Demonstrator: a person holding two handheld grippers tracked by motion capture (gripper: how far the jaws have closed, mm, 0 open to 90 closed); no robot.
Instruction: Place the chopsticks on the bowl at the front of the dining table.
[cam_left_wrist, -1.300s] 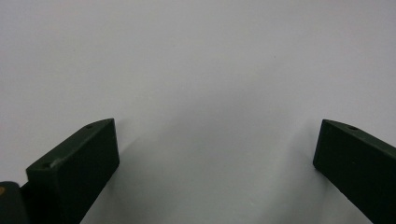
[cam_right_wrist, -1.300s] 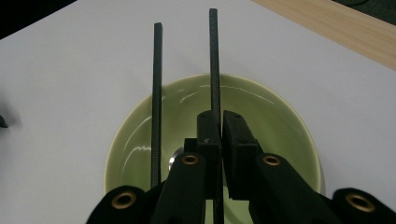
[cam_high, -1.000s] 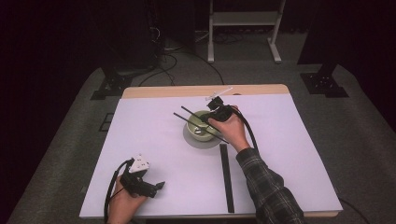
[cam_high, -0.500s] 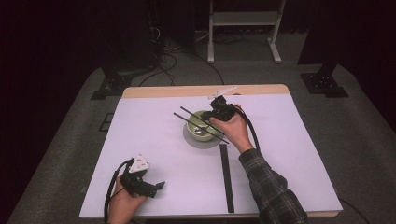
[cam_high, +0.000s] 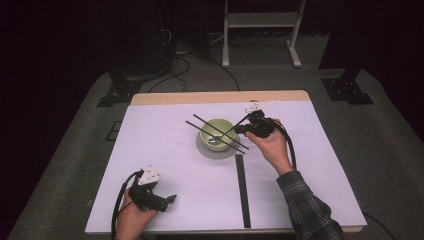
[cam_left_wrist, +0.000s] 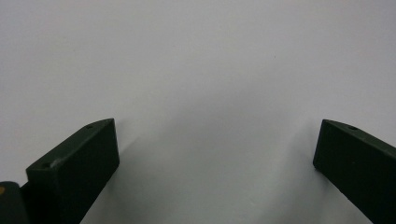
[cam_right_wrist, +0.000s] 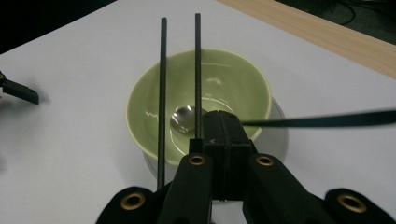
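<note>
I keep my right claw closed and empty at the bowl's 3 o'clock edge, by the spoon lying inside under the chopsticks, while my left claw, open, idles at the desk's 7 o'clock, out of the way.

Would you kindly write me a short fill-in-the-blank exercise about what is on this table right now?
1. The green bowl holds a metal ____.
2. Two black chopsticks lie across the bowl's ____.
3. The jaws of the right gripper are ____.
4. The jaws of the left gripper stand ____, above bare white table.

Missing words: spoon; rim; shut; open
</note>
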